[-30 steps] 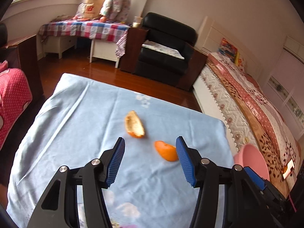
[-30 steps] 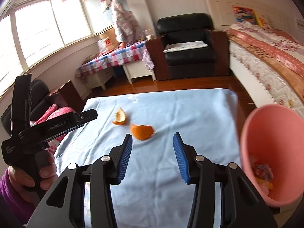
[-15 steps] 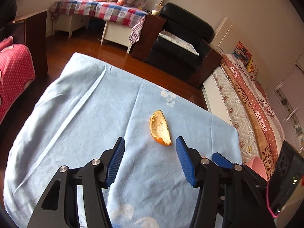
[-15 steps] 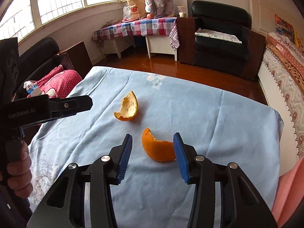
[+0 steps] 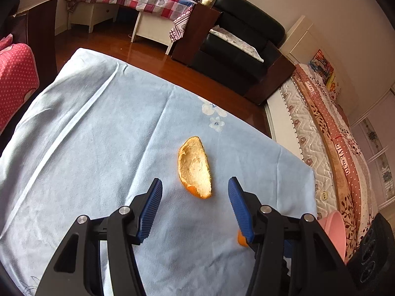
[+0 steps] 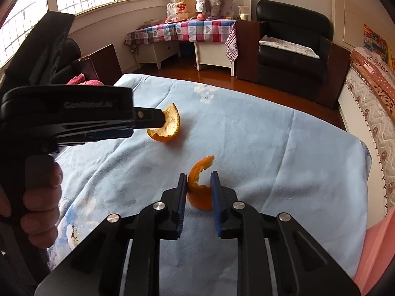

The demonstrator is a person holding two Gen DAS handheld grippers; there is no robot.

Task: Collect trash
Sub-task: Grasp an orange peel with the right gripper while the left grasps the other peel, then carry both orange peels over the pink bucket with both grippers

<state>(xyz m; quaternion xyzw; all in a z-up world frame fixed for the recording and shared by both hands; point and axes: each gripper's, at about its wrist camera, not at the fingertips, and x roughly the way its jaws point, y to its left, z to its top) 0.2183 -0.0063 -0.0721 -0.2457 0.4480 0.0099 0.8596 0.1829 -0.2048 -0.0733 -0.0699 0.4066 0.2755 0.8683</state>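
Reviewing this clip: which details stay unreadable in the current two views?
- Pink bin: contents hidden in both wrist views, cut by the frame edge and the left claw.
- Second peel, left wrist view: mostly behind the claw finger.
- Right claw: its jaws have just been closing around that peel; pad contact unclear.

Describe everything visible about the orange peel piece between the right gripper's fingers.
The peel piece is a curved, ragged-edged strip, bright orange outside, standing on edge on the blue cloth. The right gripper, whose jaws have just been closing, squeezes its lower part between the blue pads; the hooked tip sticks out beyond them.
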